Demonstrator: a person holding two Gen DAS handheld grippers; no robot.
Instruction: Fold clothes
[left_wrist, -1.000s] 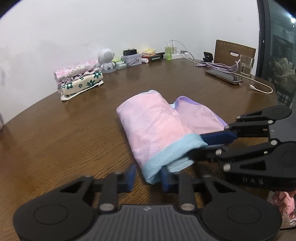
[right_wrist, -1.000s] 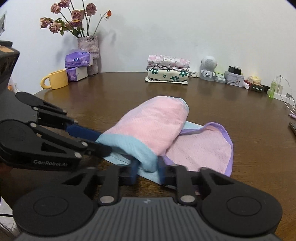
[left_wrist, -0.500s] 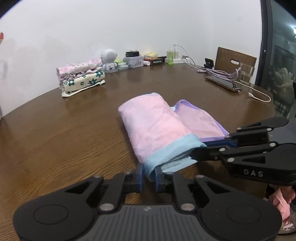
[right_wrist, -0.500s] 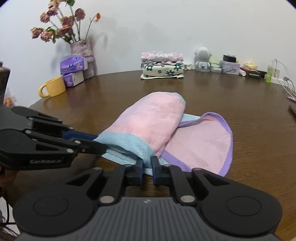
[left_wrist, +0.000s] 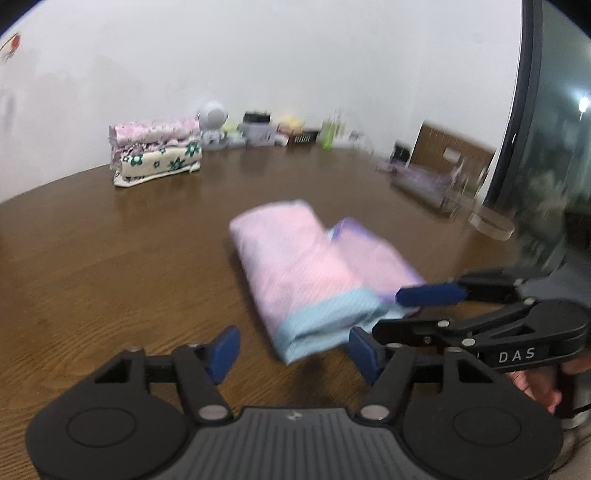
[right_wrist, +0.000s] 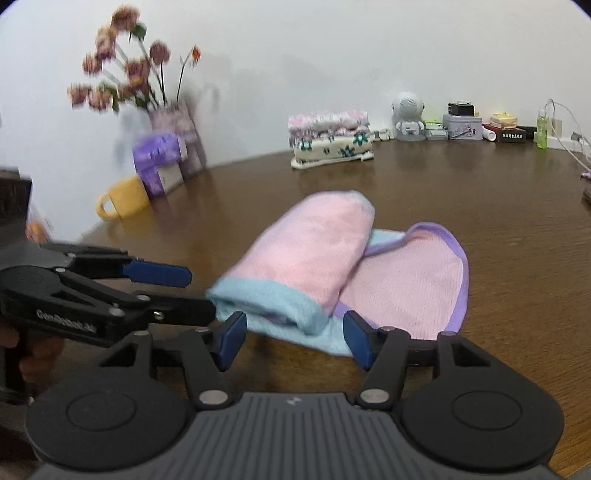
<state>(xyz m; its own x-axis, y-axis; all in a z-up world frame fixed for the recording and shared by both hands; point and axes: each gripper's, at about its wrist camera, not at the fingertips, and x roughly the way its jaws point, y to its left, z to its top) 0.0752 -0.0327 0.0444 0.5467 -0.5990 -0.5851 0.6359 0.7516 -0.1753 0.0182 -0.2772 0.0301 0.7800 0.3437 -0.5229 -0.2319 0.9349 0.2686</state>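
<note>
A pink mesh garment with light blue and purple trim lies folded over itself on the brown table. Its blue hem faces both grippers. In the left wrist view my left gripper stands open just short of that hem, nothing between its fingers. My right gripper is open too, its blue pads either side of the hem and apart from it. Each gripper shows in the other's view: the right gripper at the right, the left gripper at the left. The frames are motion-blurred.
A stack of folded floral clothes sits at the table's far side beside a small white robot figure and boxes. A yellow mug, tissue packs and a flower vase stand far left. Cables and a phone lie right.
Both grippers were shut on the blue hem half a second ago. Now both have opened and let the garment go, and they have drawn back slightly. The garment lies on the table.
</note>
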